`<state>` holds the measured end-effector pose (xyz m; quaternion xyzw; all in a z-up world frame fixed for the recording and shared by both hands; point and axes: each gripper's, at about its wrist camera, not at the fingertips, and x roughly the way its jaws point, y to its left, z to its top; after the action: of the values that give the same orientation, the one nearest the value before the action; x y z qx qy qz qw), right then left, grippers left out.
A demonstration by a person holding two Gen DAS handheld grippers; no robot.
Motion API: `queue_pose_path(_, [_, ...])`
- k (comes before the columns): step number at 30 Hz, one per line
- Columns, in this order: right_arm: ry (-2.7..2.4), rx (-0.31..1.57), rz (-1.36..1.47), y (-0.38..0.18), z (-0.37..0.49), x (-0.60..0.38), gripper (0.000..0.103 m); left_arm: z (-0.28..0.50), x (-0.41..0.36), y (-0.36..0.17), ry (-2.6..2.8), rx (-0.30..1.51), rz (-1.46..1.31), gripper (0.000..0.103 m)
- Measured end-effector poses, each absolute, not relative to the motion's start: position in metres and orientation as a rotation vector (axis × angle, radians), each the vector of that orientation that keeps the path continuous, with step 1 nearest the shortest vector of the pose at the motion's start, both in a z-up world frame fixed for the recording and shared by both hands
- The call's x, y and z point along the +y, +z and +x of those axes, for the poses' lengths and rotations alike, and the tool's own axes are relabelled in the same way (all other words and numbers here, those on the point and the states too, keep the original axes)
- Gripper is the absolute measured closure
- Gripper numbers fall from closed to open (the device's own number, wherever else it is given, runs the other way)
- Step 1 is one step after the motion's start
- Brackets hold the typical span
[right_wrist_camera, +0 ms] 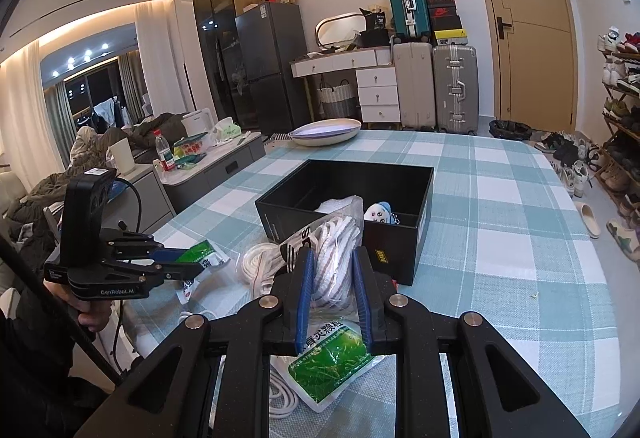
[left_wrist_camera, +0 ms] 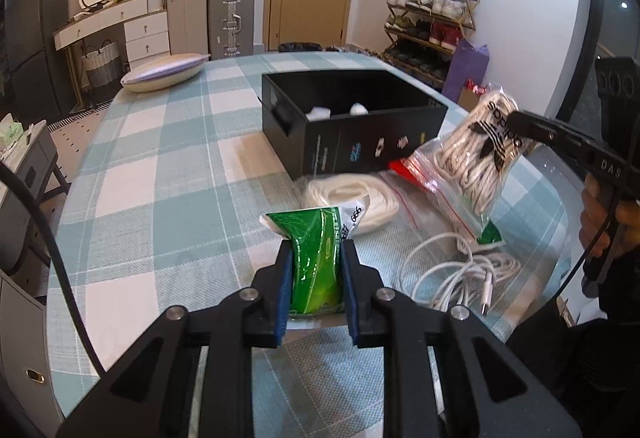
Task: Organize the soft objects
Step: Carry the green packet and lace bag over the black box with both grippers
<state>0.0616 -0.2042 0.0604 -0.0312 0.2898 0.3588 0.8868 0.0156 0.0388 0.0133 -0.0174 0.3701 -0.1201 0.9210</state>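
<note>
1. My left claw is clamped on a green sachet, lifted just above the checked worktop. It looks light, soft and slick; I grip across its middle. Its long axis runs straight ahead along the fingers, toward the black box.
2. A loose coil of white rope lies on the worktop just in front of the box; it should be limp and sprawl if lifted by one strand.
3. My right claw is clamped on a clear bag of white laces, held up beside the box. The film looks slippery and the contents squashy, so a pinch across the bundle suits it. Its long axis points toward the box, tilted upward.
</note>
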Motion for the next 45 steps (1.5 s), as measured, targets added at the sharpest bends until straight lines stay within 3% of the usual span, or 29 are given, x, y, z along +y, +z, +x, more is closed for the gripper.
queue_pose_path(25, [0.557,0.433,0.029,0.098,0.078,-0.213,0.084,0.070,0.021,0.065,-0.193,0.594,-0.089,0.083])
queue_pose_path(45, [0.479,0.473,0.032,0.081,0.144,-0.183,0.084,0.137,-0.001,0.058,-0.159,0.586,-0.066,0.082])
